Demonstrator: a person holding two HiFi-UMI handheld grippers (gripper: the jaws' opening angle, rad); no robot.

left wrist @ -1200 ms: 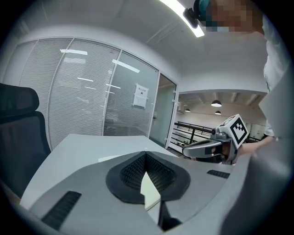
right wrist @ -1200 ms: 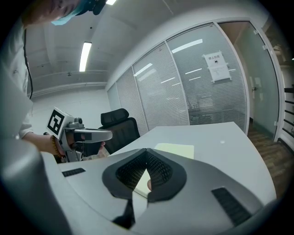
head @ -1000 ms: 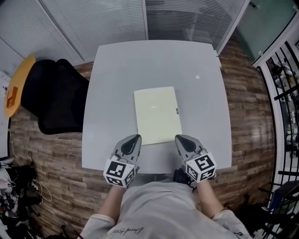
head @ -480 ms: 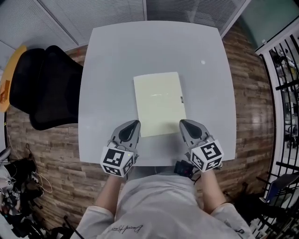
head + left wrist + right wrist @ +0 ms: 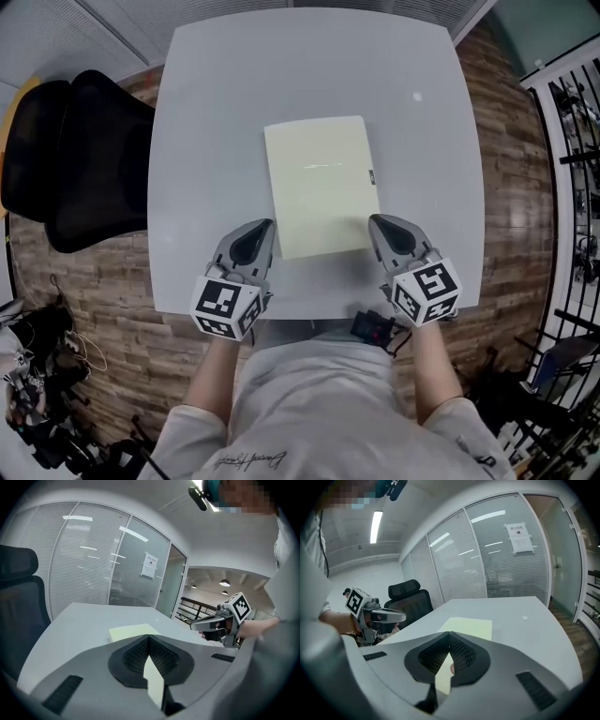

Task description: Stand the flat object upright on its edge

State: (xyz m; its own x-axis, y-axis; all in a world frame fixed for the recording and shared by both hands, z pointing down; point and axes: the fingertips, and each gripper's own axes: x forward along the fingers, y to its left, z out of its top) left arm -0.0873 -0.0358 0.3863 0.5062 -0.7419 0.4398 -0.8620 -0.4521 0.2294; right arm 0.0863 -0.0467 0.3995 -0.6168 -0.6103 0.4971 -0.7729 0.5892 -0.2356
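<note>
Pale-yellow pad lies flat mid grey table, not yet raised. L gripper & R gripper, both clamped shut w/ nothing held, have crept fwd since a sec ago and now flank its near corners, prob. ready to lever an edge up.

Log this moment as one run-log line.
flat object: lying flat on table, not yet upright | left gripper: shut, empty, by its near-left corner | right gripper: shut, empty, by its near-right corner
</note>
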